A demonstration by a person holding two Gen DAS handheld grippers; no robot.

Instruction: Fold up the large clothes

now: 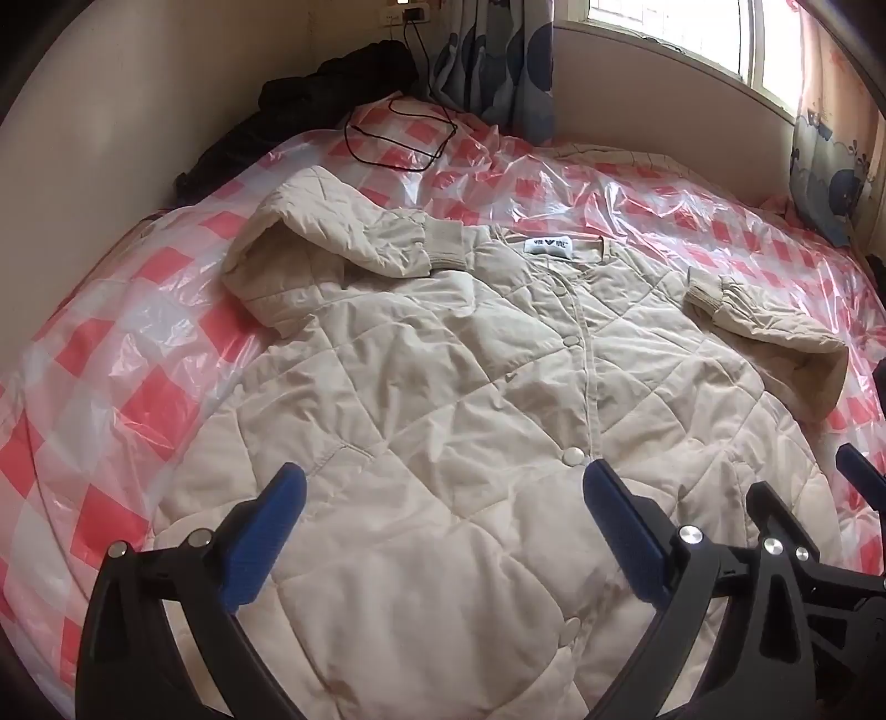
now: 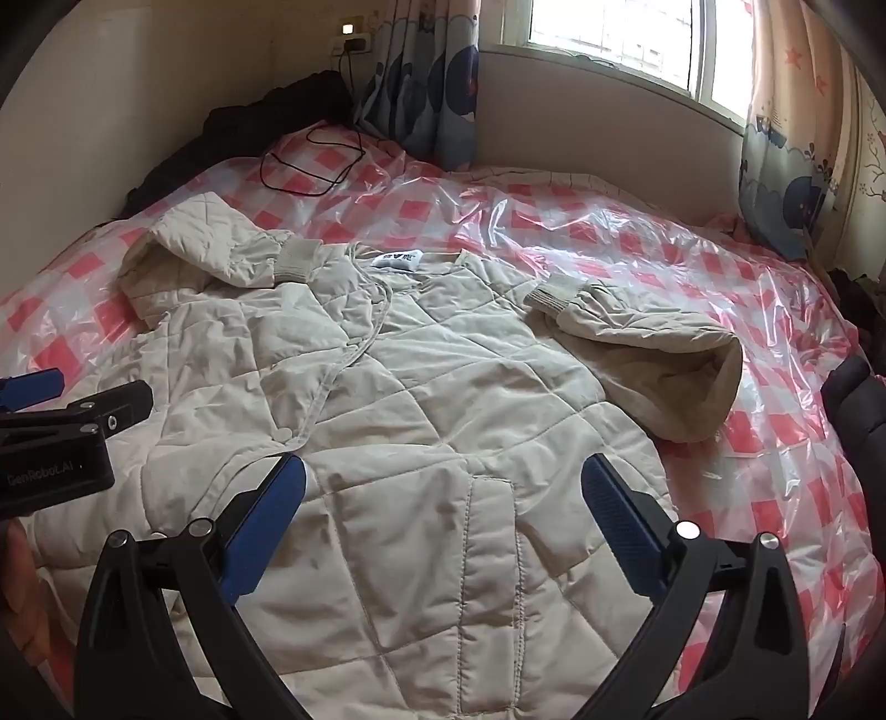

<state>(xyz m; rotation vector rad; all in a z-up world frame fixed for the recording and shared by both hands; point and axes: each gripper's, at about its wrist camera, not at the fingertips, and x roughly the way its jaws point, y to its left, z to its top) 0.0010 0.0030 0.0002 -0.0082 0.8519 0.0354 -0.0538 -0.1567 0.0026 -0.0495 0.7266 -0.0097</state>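
A cream quilted jacket (image 1: 470,399) lay spread front-up on the bed (image 1: 111,360), which was covered by a clear plastic sheet (image 1: 637,199) over a red-and-white check. Its collar pointed to the far side and its hem to the near side. Both sleeves were folded inward across the chest: the left sleeve (image 1: 332,232) ended in a ribbed cuff just beside the neckline, and the right sleeve (image 1: 775,338) bent back with its cuff resting on the right front panel. Inside the collar sat a white neck label (image 1: 548,247) with dark printing, too small and blurred to read in either view. Round snap buttons (image 1: 573,457) ran down the front placket.

The left gripper (image 1: 443,498) hovered over the lower front of the jacket with its blue-padded fingers spread wide and nothing between them. The right gripper (image 2: 443,493) hung over the right lower panel, above a stitched pocket (image 2: 493,531), likewise released and empty. In the right wrist view, the body of the left gripper showed at the left edge, and white lettering on its black housing read "GenRobot.AI".

At the far left a black cable (image 1: 398,133) lay looped on the plastic sheet, running up to a wall socket (image 1: 412,11). Patterned curtains (image 1: 498,61) hung by the window (image 1: 675,27).
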